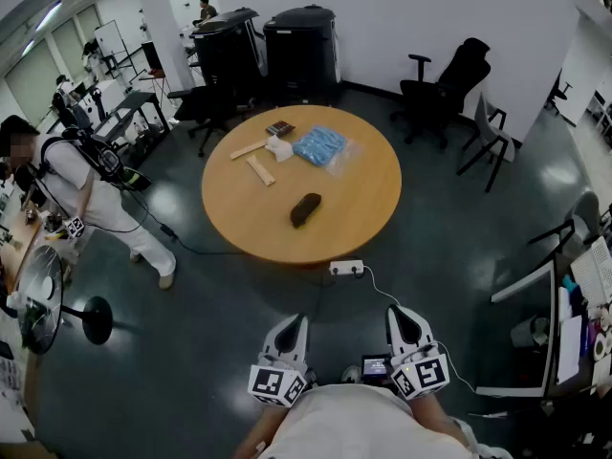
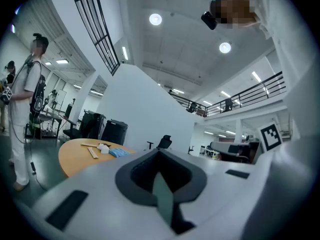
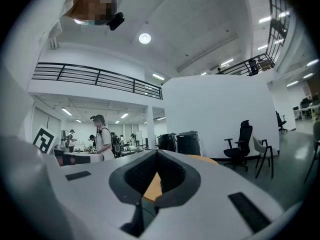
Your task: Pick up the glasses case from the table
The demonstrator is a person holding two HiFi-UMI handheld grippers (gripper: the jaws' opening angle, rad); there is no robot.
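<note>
The dark oblong glasses case (image 1: 305,209) lies on the round wooden table (image 1: 363,208), toward its near side. Both grippers are held low against the person's body, well short of the table and apart from the case. The left gripper (image 1: 297,320) and the right gripper (image 1: 398,312) point level toward the table, each with its jaws together and nothing between them. In the left gripper view the left gripper (image 2: 160,153) faces the table (image 2: 75,151), and the case does not show there. In the right gripper view the right gripper (image 3: 157,153) hides most of the table.
On the table's far side lie a blue bag (image 1: 320,145), a white object (image 1: 278,146), two wooden sticks (image 1: 260,170) and a small dark box (image 1: 279,127). A power strip (image 1: 346,268) lies on the floor before the table. A person in white (image 1: 96,199) stands left; office chairs (image 1: 449,79) behind.
</note>
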